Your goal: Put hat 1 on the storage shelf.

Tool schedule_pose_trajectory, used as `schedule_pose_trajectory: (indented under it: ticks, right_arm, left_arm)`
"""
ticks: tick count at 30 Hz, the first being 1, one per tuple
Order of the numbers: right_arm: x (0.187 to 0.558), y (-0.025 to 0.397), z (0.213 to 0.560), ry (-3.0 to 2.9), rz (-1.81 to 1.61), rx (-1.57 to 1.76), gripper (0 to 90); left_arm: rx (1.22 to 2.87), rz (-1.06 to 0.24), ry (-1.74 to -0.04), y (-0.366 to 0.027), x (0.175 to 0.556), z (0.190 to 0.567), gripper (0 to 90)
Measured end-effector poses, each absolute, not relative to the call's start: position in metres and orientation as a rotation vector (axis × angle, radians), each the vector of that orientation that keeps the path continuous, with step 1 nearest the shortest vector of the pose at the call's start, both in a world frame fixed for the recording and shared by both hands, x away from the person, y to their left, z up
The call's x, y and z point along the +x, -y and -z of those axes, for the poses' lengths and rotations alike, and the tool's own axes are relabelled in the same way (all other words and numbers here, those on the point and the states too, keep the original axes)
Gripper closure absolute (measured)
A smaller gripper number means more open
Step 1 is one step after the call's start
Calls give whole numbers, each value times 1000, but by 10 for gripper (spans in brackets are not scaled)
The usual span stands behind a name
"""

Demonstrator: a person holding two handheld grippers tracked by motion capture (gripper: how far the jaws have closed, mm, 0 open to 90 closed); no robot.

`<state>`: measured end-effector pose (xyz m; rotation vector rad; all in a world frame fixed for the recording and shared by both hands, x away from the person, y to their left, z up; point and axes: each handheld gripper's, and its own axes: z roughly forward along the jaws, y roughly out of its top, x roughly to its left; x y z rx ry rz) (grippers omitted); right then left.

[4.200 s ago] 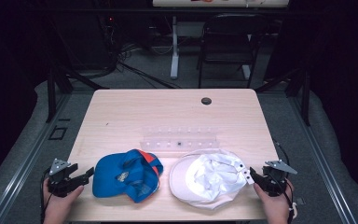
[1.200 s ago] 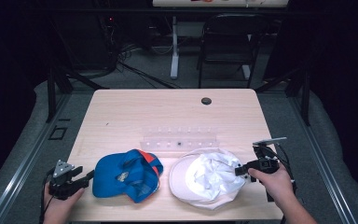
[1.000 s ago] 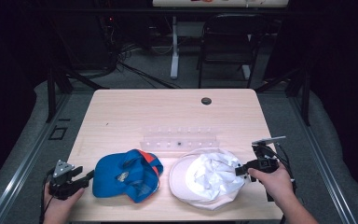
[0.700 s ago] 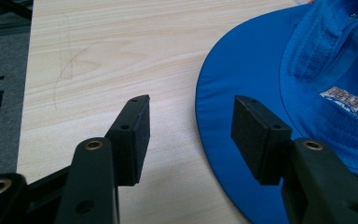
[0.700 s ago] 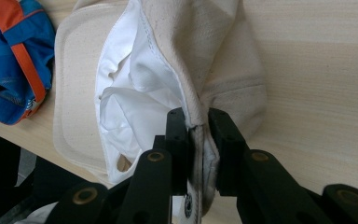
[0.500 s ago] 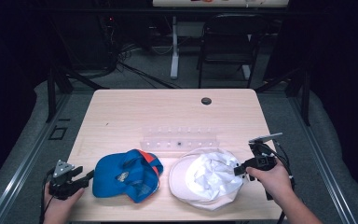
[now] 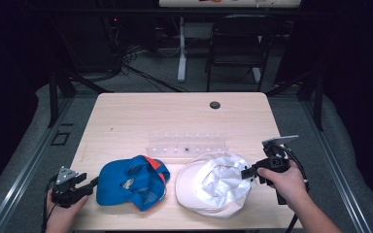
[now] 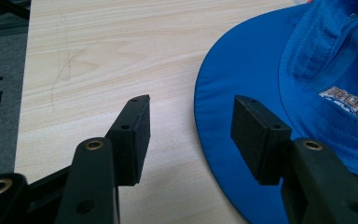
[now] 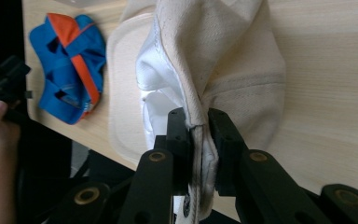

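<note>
Our right hand-held gripper point(image 7: 246, 173) pinches the white hat's point(image 7: 213, 187) rim at the desk's point(image 7: 175, 116) near right. Our left hand-held gripper point(image 8: 189, 123) gapes wide beside the blue hat point(image 8: 284, 93), whose logo patch shows in the left gripper view.

Blue cap point(image 8: 307, 70): one small woven patch point(image 8: 349, 99) on the crown, white and blue block letters, too blurred and cropped to read in the left gripper view. No other lettering legible on anything else.
</note>
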<state>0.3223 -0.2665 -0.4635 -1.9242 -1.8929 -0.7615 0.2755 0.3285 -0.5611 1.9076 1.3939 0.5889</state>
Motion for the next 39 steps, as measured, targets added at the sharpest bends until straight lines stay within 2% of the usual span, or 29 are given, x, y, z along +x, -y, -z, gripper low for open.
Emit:
schedule_pose_trajectory:
  ticks: [21, 39]
  right_arm:
    - [322, 269, 455, 1603, 980, -1761, 802]
    - [323, 251, 425, 1511, 1129, -1638, 800]
  left_arm:
    - [1907, -588, -1393, -328, 275, 561, 475]
    - [1920, -579, -1396, -328, 275, 561, 473]
